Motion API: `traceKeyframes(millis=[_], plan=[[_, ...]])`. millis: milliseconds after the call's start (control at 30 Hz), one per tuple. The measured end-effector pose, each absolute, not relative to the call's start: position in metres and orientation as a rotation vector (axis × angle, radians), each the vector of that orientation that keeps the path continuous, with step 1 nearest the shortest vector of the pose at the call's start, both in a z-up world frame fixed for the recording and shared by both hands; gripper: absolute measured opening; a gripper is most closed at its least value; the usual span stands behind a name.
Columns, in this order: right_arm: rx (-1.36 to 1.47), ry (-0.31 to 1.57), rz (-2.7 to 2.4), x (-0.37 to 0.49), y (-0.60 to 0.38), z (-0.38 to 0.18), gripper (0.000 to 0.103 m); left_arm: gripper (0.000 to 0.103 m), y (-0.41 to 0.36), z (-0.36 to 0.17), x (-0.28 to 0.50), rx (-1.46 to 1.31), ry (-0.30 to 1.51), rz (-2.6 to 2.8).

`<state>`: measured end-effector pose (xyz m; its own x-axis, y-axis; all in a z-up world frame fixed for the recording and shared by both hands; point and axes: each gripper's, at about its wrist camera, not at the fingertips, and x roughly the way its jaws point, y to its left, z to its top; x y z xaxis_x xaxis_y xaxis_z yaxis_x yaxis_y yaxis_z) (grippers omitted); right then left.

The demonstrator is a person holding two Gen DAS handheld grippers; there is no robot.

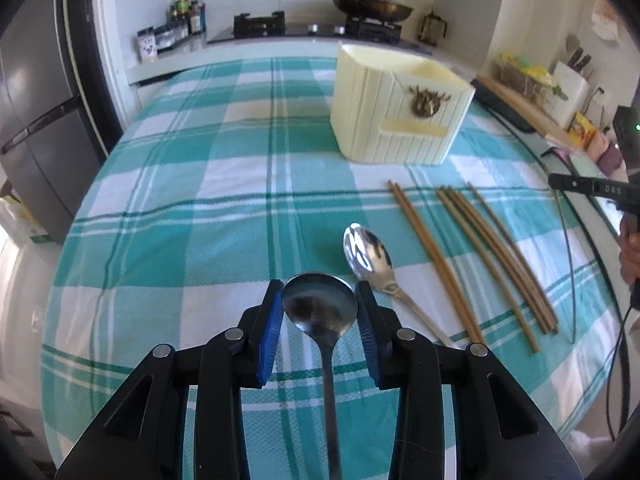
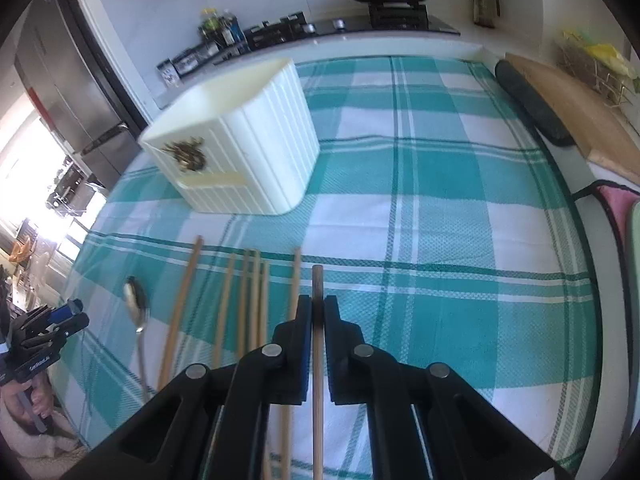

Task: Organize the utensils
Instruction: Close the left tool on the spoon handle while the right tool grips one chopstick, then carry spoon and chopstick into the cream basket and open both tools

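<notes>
In the left wrist view my left gripper point(image 1: 320, 300) is shut on the bowl of a dark metal spoon point(image 1: 320, 304), its handle running back under the gripper. A second shiny spoon point(image 1: 368, 256) lies on the checked cloth just to the right. Several wooden chopsticks point(image 1: 480, 256) lie further right. A cream ribbed utensil holder point(image 1: 396, 108) stands beyond them. In the right wrist view my right gripper point(image 2: 318, 304) is shut on one chopstick point(image 2: 317, 280), held above the cloth. Several chopsticks point(image 2: 252, 300) and the shiny spoon point(image 2: 136, 300) lie to its left, the holder point(image 2: 240, 140) behind.
The teal and white checked cloth point(image 2: 440, 200) covers the table. A wooden board point(image 2: 580, 112) and dark pad point(image 2: 532, 100) lie at the right edge. A stove with a pan point(image 1: 372, 4), bottles point(image 1: 184, 12) and a fridge point(image 1: 36, 120) stand behind.
</notes>
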<state>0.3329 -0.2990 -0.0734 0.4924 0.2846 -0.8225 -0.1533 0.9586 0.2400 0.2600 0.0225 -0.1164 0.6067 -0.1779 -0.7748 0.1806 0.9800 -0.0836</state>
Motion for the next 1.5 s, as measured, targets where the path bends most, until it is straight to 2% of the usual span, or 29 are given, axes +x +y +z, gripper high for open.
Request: traceKeyframes(millis=[233,467,767,1067,1167,1267,1500], plan=[[0.128,0.821,0.326,0.263,-0.293,0.010,0.006,0.036,0.034,-0.063,0.234,-0.018,0.774,-0.243],[0.112,0.654,0.298,0.235,-0.291,0.056,0.006,0.035,0.037,-0.028,0.231,-0.046,0.706,-0.290],[0.105,0.505,0.298,0.270,-0.278,0.098,0.006,0.035,0.037,0.027,0.270,-0.090,0.660,-0.354],[0.009,0.294,0.277,0.336,-0.241,0.153,0.006,0.035,0.023,0.103,0.356,-0.187,0.469,-0.316],[-0.007,0.203,0.253,0.359,-0.230,0.156,0.006,0.035,0.016,0.102,0.387,-0.232,0.417,-0.269],[0.004,0.211,0.246,0.389,-0.221,0.140,0.006,0.035,0.000,0.079,0.425,-0.235,0.453,-0.240],[0.028,0.562,0.252,0.465,-0.209,0.061,0.006,0.035,-0.035,-0.003,0.490,-0.159,0.764,-0.265]])
